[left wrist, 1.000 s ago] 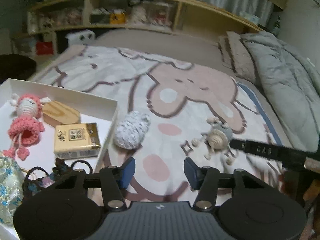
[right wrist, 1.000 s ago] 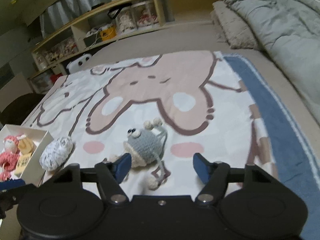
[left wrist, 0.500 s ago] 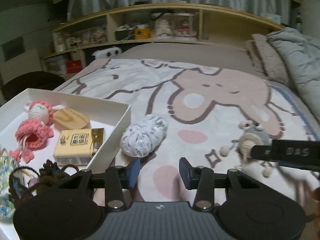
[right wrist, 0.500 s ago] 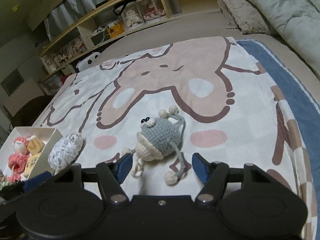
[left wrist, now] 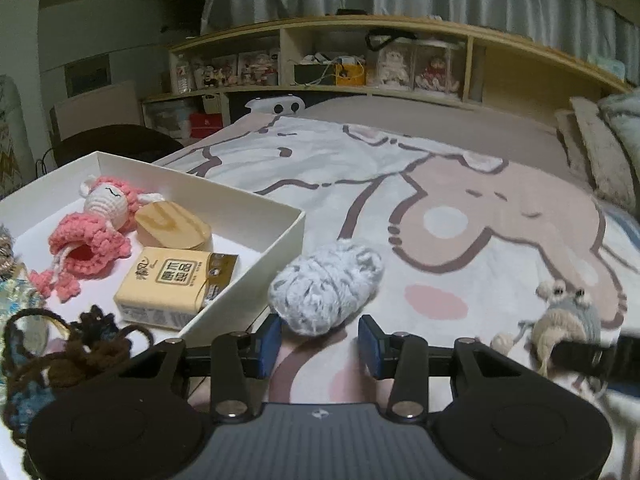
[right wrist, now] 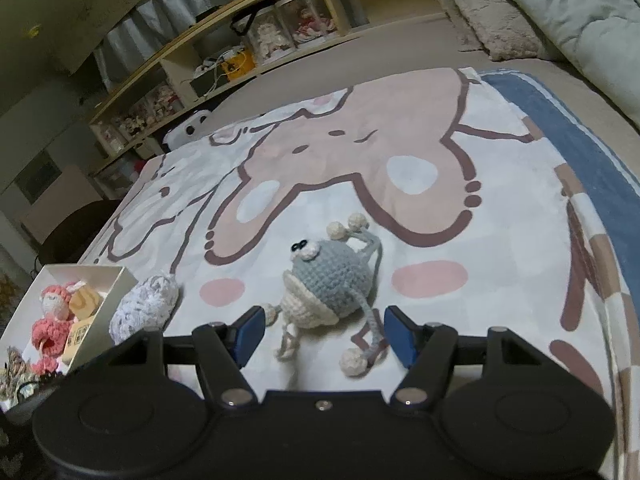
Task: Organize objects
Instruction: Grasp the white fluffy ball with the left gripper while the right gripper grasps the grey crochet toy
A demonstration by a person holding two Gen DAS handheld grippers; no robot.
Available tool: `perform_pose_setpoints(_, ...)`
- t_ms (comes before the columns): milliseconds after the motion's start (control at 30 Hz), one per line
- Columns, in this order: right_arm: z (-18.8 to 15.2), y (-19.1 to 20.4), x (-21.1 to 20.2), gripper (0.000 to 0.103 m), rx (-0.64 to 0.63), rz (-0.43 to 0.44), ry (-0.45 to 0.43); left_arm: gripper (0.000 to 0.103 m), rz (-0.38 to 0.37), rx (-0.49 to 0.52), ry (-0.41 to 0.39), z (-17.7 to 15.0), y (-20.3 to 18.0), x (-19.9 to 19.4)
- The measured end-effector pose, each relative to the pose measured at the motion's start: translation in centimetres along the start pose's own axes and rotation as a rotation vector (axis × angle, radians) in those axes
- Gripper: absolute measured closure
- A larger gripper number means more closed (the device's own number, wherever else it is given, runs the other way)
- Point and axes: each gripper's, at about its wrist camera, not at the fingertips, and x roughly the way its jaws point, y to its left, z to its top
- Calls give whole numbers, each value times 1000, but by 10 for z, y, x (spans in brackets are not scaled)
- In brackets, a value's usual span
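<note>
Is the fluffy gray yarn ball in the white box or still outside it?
Outside. The yarn ball lies on the blanket beside the white box, just ahead of the open left gripper.

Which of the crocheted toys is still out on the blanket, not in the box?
The grey-and-cream crochet creature with long dangly legs, lying on the blanket between the open fingers of the right hand-held gripper. The pink crochet doll already lies inside the white box.

Grey-white yarn ball lies mid-frame on its side beside the white box. Grey crochet creature, centre frame, lies tilted, legs sprawled.
</note>
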Motion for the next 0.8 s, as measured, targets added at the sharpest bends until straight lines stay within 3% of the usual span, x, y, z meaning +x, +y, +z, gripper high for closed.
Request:
perform_pose_setpoints(167, -5, 1, 6, 47, -33, -13, 27, 61, -12, -8, -6, 2, -3, 4)
perform_pose_setpoints(200, -6, 1, 6, 52, -42, -17, 27, 66, -19, -11, 0, 2, -3, 5)
perform_pose_setpoints(233, -6, 2, 7, 56, -54, -21, 29, 79, -20, -13, 8, 2, -1, 6)
perform_pose_setpoints(300, -6, 1, 7, 77, -70, -33, 35, 83, -31, -25, 30, 2, 3, 9)
perform_pose_setpoints(367, -6, 0, 7, 91, -71, -51, 49, 91, -48, -38, 38, 2, 6, 10)
perform_pose_setpoints(500, -6, 0, 0, 92, -65, -48, 52, 100, -100, -39, 38, 3, 5, 4)
perform_pose_setpoints(667, -5, 3, -15, 93, -64, -29, 43, 101, -168, -7, 29, 5, 1, -10)
perform_pose_setpoints(800, -4, 2, -34, 102, -50, -18, 39, 102, -220, 19, 62, 2, 3, -27)
